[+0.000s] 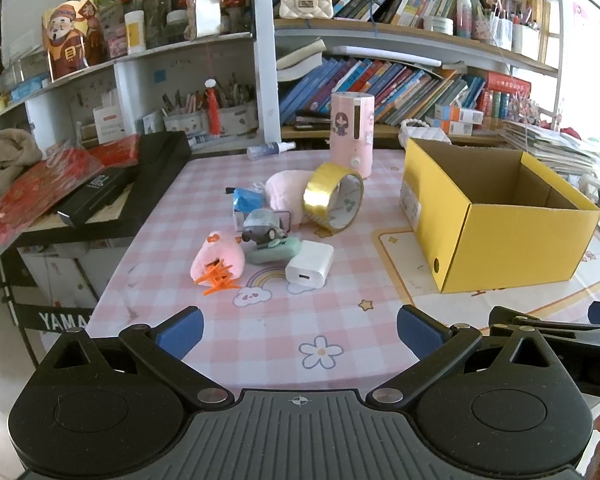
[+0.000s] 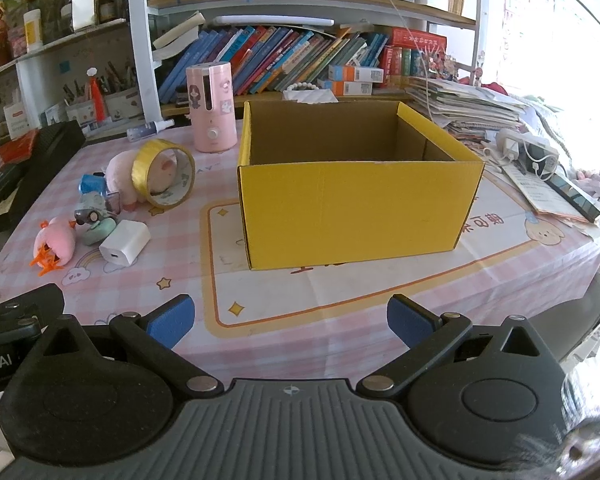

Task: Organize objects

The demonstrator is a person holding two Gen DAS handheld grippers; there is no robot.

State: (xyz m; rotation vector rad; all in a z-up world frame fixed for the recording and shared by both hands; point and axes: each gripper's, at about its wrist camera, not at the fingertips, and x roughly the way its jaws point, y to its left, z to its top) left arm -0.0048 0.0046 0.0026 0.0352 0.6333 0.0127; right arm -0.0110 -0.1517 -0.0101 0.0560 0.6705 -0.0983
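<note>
— While both tools hang over the bench (image 2: 340, 344), what are the jaws doing?

— The left gripper (image 1: 300, 330) has its jaws spread wide with nothing between them. The right gripper (image 2: 291, 320) is the same, wide and holding nothing.

— Where is the yellow box (image 2: 356, 208)?

— It sits on the bench, right in front of the right gripper, with its top open.

— And the little things?

— They lie in a bunch to the left of the box. The gold tape roll (image 1: 334, 196) stands on its edge, leaning on a pink plush toy (image 1: 285, 194). The white charger (image 1: 310, 265) lies nearer, just beside a green toy (image 1: 274, 249). A small pink plush with orange bits (image 1: 219, 262) lies left of those.
</note>
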